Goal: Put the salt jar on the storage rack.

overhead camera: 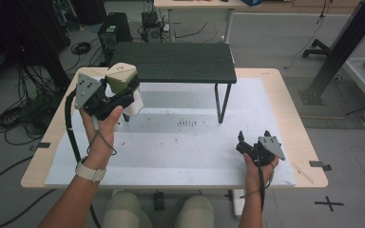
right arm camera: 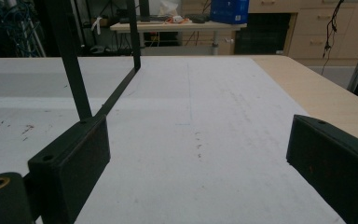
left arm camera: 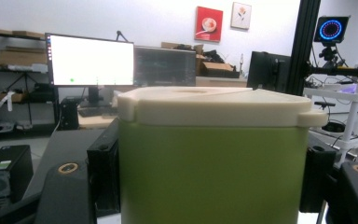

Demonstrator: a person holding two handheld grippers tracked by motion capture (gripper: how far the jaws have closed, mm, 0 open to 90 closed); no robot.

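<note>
An olive-green container (overhead camera: 121,81) with a cream lid (overhead camera: 120,71) hangs above the table's left side, by the front left corner of the black shelf (overhead camera: 171,61). My left gripper (overhead camera: 123,92) is shut on it. In the left gripper view the container (left arm camera: 212,172) stands upright between the black pads (left arm camera: 103,175), which press on its two sides. My right gripper (overhead camera: 254,137) rests low over the white mat (overhead camera: 185,147) at the right. In the right gripper view its jaws stand wide apart around my right gripper's midpoint (right arm camera: 198,163), nothing between them.
The black shelf stands on thin legs (overhead camera: 220,102) across the back of the table. In the right gripper view one shelf leg (right arm camera: 74,70) rises just ahead of the left pad. The wooden table edge (overhead camera: 304,142) runs close to the right hand. Cables and computers lie on the floor behind.
</note>
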